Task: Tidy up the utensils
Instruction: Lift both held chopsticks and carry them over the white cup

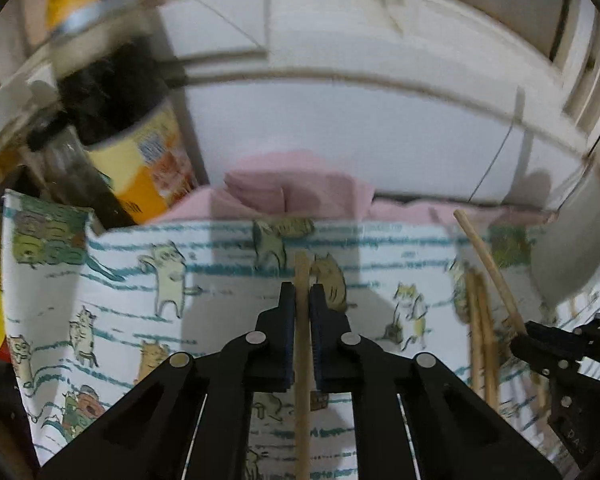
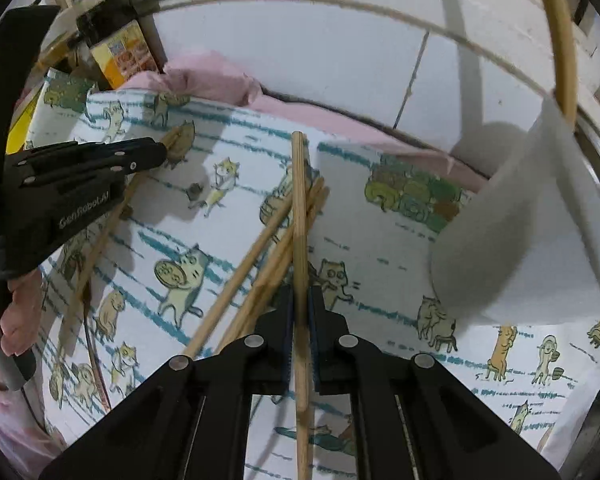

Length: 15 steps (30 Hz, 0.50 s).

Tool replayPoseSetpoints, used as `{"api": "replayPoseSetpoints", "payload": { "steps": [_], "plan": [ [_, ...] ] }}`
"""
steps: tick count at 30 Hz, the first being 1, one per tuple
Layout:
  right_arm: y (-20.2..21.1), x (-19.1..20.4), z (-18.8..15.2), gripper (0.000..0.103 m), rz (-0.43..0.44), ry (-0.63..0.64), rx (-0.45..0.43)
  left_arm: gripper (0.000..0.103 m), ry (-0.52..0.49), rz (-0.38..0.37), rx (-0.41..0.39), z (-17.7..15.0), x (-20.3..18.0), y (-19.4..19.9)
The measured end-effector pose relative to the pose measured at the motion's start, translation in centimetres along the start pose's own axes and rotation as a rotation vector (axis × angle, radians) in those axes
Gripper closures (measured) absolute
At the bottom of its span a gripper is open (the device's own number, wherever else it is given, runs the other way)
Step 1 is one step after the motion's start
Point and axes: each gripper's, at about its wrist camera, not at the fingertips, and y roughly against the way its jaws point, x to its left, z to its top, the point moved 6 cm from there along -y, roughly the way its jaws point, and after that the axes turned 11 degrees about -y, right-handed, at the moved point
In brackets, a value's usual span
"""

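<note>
A wooden chopstick [image 1: 302, 360] runs straight between the pads of my left gripper [image 1: 302, 288], which is shut on it above a cat-print cloth [image 1: 160, 280]. In the right wrist view my right gripper [image 2: 301, 290] is shut on another chopstick [image 2: 299, 200] that points away from me. Several loose chopsticks [image 2: 256, 264] lie crossed on the cloth [image 2: 380, 264] beneath it. The left gripper [image 2: 162, 154] shows at the left of that view with its chopstick [image 2: 100, 236] slanting down. The right gripper [image 1: 518, 340] sits at the right edge of the left wrist view, holding its tilted chopstick [image 1: 488, 264].
A tall white container [image 2: 520, 220] stands on the cloth at the right, under a curved bamboo bar [image 2: 560, 40]. A yellow-labelled jar [image 1: 148, 160] and other clutter crowd the far left. Pink cloth [image 1: 300, 188] is bunched against the white wall. A hand [image 2: 16, 312] grips the left tool.
</note>
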Motion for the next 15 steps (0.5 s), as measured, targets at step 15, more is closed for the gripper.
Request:
{"api": "replayPoseSetpoints", "payload": {
  "steps": [15],
  "plan": [
    [10.9, 0.7, 2.2, 0.095, 0.237, -0.07, -0.535, 0.097, 0.055, -0.192, -0.558, 2.7, 2.9, 13.9]
  ]
}}
